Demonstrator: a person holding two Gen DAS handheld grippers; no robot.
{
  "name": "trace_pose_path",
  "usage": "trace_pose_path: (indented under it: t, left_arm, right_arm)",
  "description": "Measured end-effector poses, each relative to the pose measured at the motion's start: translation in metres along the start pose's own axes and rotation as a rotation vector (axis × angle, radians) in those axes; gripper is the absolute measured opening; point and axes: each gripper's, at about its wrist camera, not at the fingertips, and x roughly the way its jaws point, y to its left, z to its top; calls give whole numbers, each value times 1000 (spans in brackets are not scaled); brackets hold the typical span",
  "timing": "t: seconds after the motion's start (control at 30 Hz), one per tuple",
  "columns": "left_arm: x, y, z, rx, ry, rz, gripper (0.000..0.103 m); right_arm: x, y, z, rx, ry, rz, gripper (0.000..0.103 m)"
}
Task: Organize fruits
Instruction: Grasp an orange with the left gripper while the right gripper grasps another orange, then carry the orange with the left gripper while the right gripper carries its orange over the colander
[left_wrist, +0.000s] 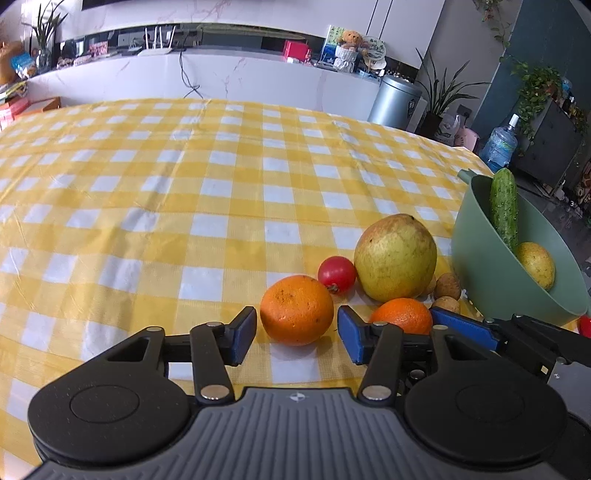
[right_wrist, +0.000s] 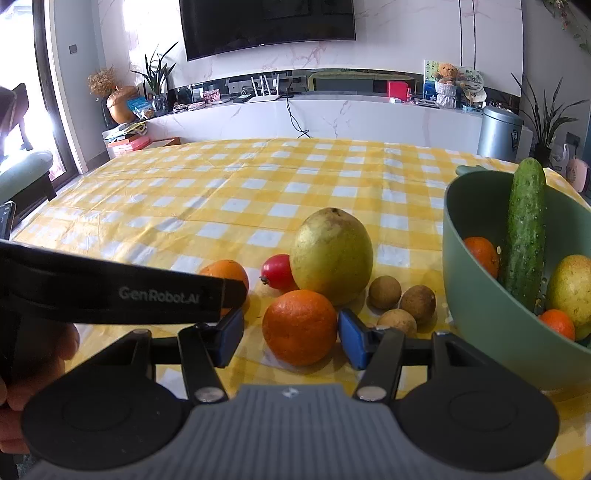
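My left gripper (left_wrist: 297, 338) is open, its blue pads either side of an orange (left_wrist: 296, 309) on the checked cloth, not touching it. My right gripper (right_wrist: 291, 339) is open around a second orange (right_wrist: 300, 326), which also shows in the left wrist view (left_wrist: 402, 315). Behind them lie a red tomato (right_wrist: 277, 272) and a big yellow-green pear (right_wrist: 331, 255). Three small brown fruits (right_wrist: 402, 304) lie to the right. A green bowl (right_wrist: 480, 314) holds a cucumber (right_wrist: 526, 230), oranges and a pear. The left gripper's body (right_wrist: 122, 295) crosses the right wrist view and partly hides the first orange (right_wrist: 225, 273).
The table (left_wrist: 184, 184) carries a yellow and white checked cloth. The green bowl (left_wrist: 491, 273) stands near its right edge. Beyond the far edge are a white counter, a grey bin (right_wrist: 498, 133) and potted plants. A small red thing (left_wrist: 585, 325) peeks out by the bowl.
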Motion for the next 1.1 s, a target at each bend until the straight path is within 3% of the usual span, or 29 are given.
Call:
trace_pose_path:
  t: [0.23, 1.1]
  left_arm:
    - [0, -1, -3, 6, -8, -10, 50]
    - [-16, 0, -12, 2, 23, 23, 49]
  right_arm:
    - [3, 1, 1, -7, 1, -31, 44]
    - [-12, -1, -4, 13, 23, -3, 41]
